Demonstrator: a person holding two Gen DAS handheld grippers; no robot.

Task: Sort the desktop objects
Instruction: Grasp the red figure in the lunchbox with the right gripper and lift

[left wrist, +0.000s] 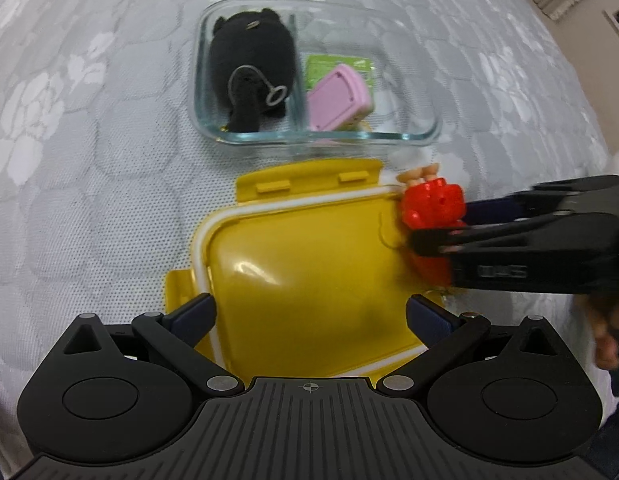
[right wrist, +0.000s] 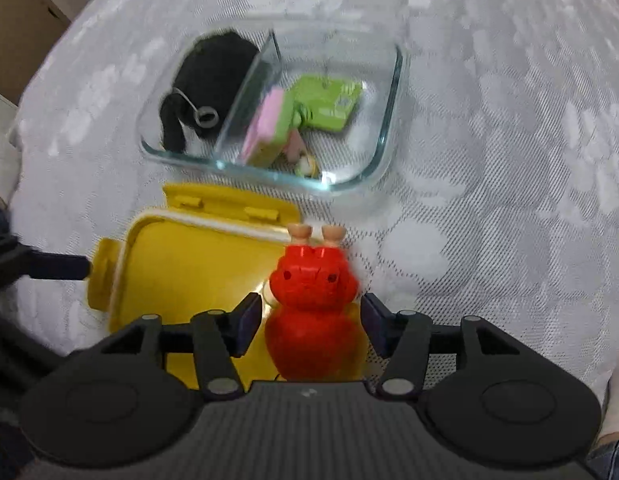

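on a grey floral quilted cover (left wrist: 89, 140), both the left gripper (left wrist: 311, 314) and right gripper (right wrist: 311, 322) gape apart.

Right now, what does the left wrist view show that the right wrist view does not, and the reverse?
Only the left wrist view shows the right tool from the side, its fingers around the red figure, and the left tool open over the yellow lid.

Only the right wrist view shows a gap between each finger and the red figure, and a small item behind the pink case.

Both show the glass container holding the black plush and green packet.
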